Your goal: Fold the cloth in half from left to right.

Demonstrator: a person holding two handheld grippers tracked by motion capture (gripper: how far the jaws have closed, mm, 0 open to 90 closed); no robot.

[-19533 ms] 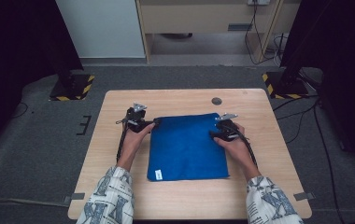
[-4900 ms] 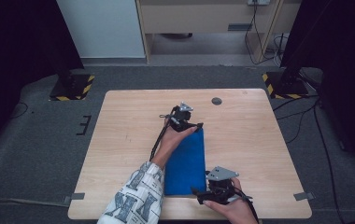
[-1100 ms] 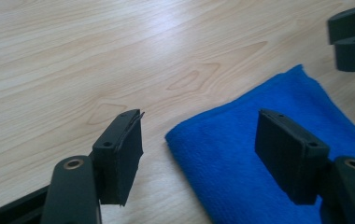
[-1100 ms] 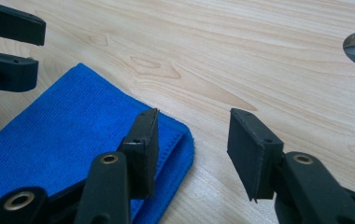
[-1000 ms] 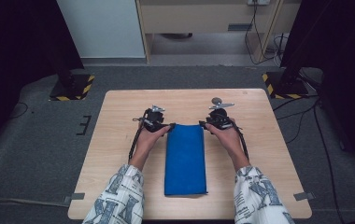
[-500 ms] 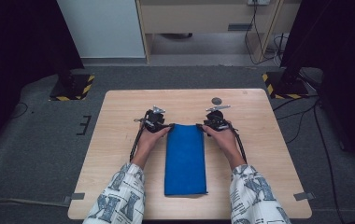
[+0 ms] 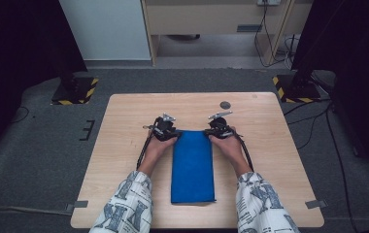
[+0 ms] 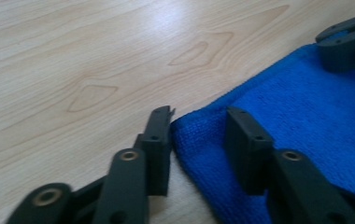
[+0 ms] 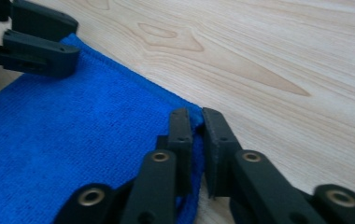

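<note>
While lying folded: blue cloth (image 7: 192,165) is sitting as a long narrow strip, mid-desk (image 7: 124,121).
Left gripper (image 8: 199,126): closing, straddling one far cloth corner, not yet pinching.
Right gripper (image 9: 195,128): clamping the other far corner.

A lab-type test space is indicated: a pale wood-laminate table (image 7: 124,145) is set on grey carpet (image 7: 41,145), flanked by black stands on yellow/black hazard-striped bases (image 7: 73,92), w/ black curtains (image 7: 17,43) at both sides. Cables (image 7: 270,29) are seen trailing by a beige cabinet (image 7: 207,14); tape marks (image 7: 78,205) are stuck to the floor.
</note>
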